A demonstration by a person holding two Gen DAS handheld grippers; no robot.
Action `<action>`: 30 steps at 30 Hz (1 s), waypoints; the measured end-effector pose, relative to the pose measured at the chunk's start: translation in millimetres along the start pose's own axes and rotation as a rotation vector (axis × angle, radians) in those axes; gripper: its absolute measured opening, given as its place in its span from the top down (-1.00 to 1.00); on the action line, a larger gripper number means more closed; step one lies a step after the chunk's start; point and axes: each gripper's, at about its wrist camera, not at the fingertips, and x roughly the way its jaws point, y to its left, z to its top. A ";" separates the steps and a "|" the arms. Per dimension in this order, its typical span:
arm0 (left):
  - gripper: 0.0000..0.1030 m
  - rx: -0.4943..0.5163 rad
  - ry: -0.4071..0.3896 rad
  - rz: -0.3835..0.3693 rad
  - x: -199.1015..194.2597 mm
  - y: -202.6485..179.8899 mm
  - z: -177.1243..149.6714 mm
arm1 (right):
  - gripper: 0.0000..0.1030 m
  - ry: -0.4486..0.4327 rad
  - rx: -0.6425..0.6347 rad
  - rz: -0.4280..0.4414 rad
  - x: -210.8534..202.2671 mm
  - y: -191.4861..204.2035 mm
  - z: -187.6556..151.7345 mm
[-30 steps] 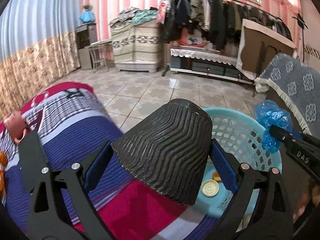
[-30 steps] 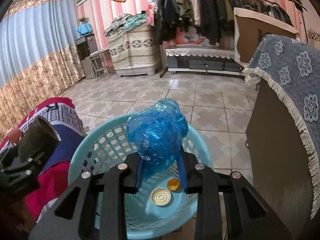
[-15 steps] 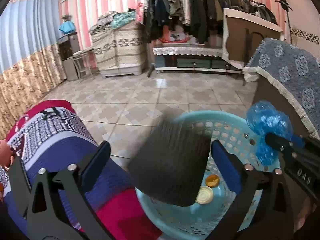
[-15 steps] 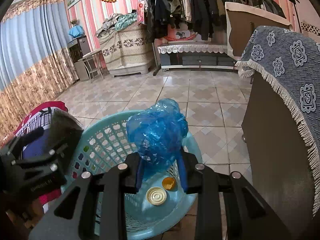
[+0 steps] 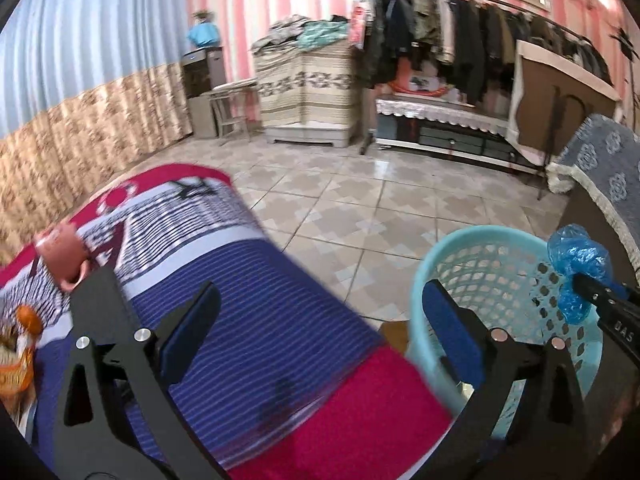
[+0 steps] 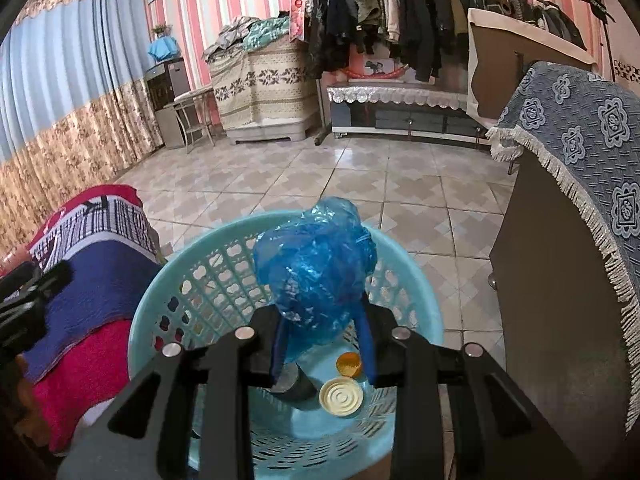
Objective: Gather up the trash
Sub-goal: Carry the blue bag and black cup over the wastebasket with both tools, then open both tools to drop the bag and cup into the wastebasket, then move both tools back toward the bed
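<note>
Over the round, pale turquoise plastic basket (image 6: 404, 264), whose walls were pierced in a lattice of small openings, a crumpled ball of glossy blue plastic film (image 6: 316, 268) was held by the right gripper (image 6: 322, 344); its blue-padded jaws were closed on the lower part of the wad. On the smooth basket floor a dark ribbed cup (image 6: 296, 388) was seen lying on its side, partly hidden behind the gripper, with a flat cream lid (image 6: 341, 396) marked by concentric rings beside it and a small round orange cap (image 6: 349, 363) just behind that. In the left wrist view the left gripper (image 5: 320, 336) was seen with its jaws spread wide and nothing between the flat blue pads (image 5: 456, 340); the jaws had just been opening. It was poised above a quilted, striped blue-and-white cover with a magenta band (image 5: 248, 320), the basket's rim standing just beside the right-hand pad. A pink mug (image 5: 60, 256) was seen resting further back on the cover, its outline blurred. To the right of the basket a dark cabinet was draped with a grey-blue woven cloth (image 6: 592, 148) patterned in medallions and edged with a white fringe. The floor (image 6: 360, 184) was laid in glossy beige patterned tiles.
</note>
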 end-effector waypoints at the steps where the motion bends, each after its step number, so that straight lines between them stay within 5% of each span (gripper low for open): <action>1: -0.89 -0.011 0.002 0.009 -2.4 5.6 -2.1 | 0.41 0.006 0.002 0.001 2.0 2.3 -0.8; 5: -0.89 -0.044 0.000 0.045 -11.4 26.9 -8.3 | 0.38 0.005 -0.004 -0.005 4.9 10.1 -0.9; 6: -0.89 -0.051 0.000 0.055 -13.0 32.0 -9.8 | 0.30 0.004 0.001 0.003 5.2 9.4 -0.6; 8: -0.89 -0.066 0.005 0.069 -15.0 41.3 -11.9 | -0.34 -0.016 0.003 0.007 2.8 12.4 0.3; 17: -0.89 -0.117 -0.004 0.106 -30.6 71.2 -18.6 | -0.79 -0.069 -0.018 0.001 -8.1 22.0 4.4; 30: -0.89 -0.135 -0.020 0.141 -58.5 92.2 -29.6 | -0.86 -0.104 -0.066 0.027 -22.3 43.1 1.3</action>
